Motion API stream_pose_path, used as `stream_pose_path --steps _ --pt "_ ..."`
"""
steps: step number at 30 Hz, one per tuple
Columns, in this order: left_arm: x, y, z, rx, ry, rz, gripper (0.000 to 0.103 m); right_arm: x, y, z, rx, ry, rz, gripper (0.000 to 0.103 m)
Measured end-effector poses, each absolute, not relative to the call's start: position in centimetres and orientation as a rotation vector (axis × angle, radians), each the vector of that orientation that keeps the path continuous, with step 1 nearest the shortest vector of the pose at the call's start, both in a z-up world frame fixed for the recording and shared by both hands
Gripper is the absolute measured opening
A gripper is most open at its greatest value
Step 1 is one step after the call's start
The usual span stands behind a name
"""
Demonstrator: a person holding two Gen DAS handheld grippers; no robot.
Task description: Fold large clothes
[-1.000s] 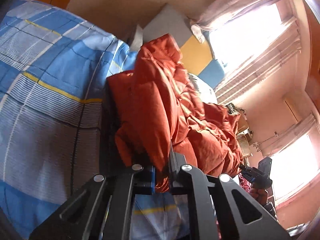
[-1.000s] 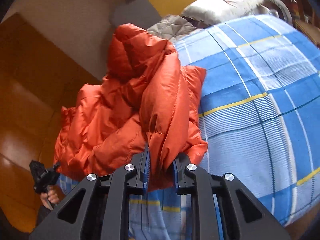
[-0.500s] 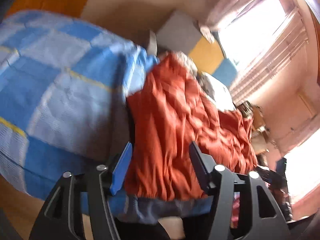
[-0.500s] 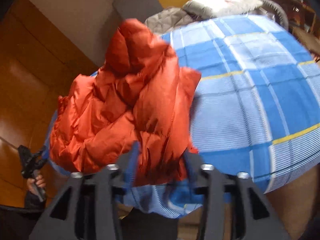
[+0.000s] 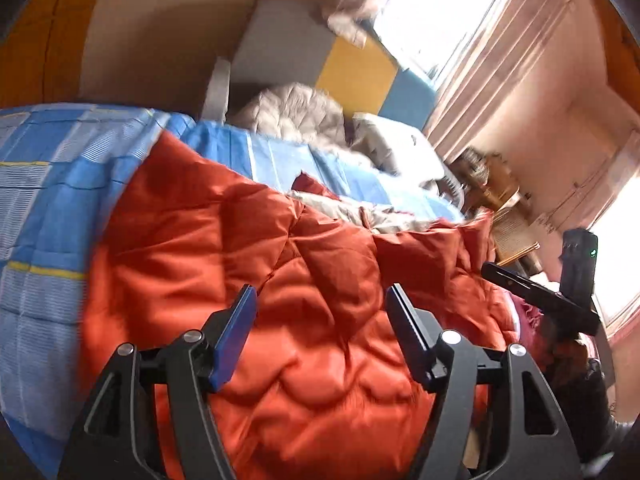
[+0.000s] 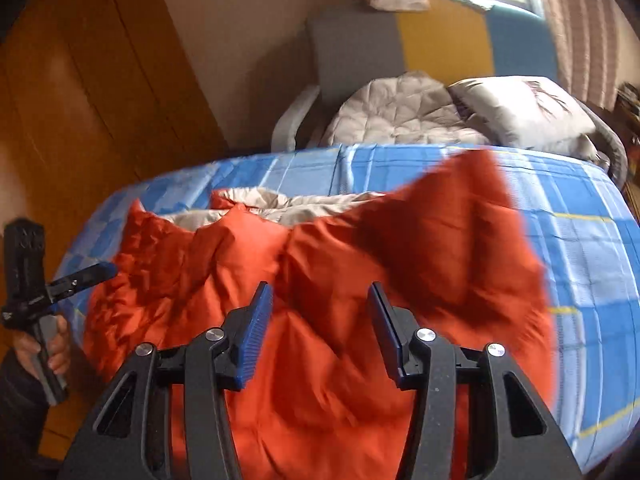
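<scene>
The blue checked bedspread (image 6: 580, 240) carries the orange down jacket (image 6: 320, 280), spread at its 6 o'clock edge. The left gripper (image 5: 322, 336) and the right gripper (image 6: 318, 324) stand wide apart above the jacket, gripping nothing.

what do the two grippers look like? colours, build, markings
Both match: the left gripper and right gripper have black angular linkage arms with triangular cut-outs, silver pivot screws, and flat blue ribbed pads. From outside, the right one shows a black body with a green LED. A dark sleeve covers the person's wrist.
</scene>
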State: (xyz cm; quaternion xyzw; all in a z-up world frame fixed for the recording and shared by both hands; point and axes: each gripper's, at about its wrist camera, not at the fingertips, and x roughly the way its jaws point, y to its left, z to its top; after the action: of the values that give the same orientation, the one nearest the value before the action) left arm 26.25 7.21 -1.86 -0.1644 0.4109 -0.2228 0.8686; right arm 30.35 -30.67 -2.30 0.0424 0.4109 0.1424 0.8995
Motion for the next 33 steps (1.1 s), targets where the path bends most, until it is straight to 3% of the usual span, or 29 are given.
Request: stream_pose_path --steps 3,5,6,7,8,16,22,33 --pt "28.2 5.5 -2.9 -0.303 0.911 -0.445 0.058 32.8 -28.5 -4.3 0.009 0.906 0.260 0.041" --pt "29.2 4.4 -3.7 -0.244 0.938 -0.420 0.023 33.5 -28.1 -5.1 -0.015 0.927 0.248 0.023" --pt "29.3 4.1 -3.9 -0.234 0.942 -0.417 0.011 33.8 -28.2 -5.6 -0.013 0.936 0.253 0.018" --pt "29.3 4.0 -4.1 -0.229 0.940 -0.416 0.000 33.9 -28.2 -5.7 -0.009 0.937 0.260 0.004" --pt "29.1 4.0 -4.0 -0.220 0.922 -0.407 0.000 33.8 -28.3 -5.7 -0.011 0.932 0.257 0.001" --pt "26.1 5.5 0.0 -0.232 0.725 -0.385 0.000 31.6 -28.6 -1.8 -0.006 0.785 0.261 0.001" --pt "28.8 5.7 0.9 -0.245 0.696 -0.342 0.000 33.3 -29.3 -0.2 -0.004 0.722 0.205 0.001" --pt "35.9 5.0 -6.9 -0.185 0.874 -0.195 0.000 39.2 -28.4 -6.4 -0.125 0.792 0.059 0.000"
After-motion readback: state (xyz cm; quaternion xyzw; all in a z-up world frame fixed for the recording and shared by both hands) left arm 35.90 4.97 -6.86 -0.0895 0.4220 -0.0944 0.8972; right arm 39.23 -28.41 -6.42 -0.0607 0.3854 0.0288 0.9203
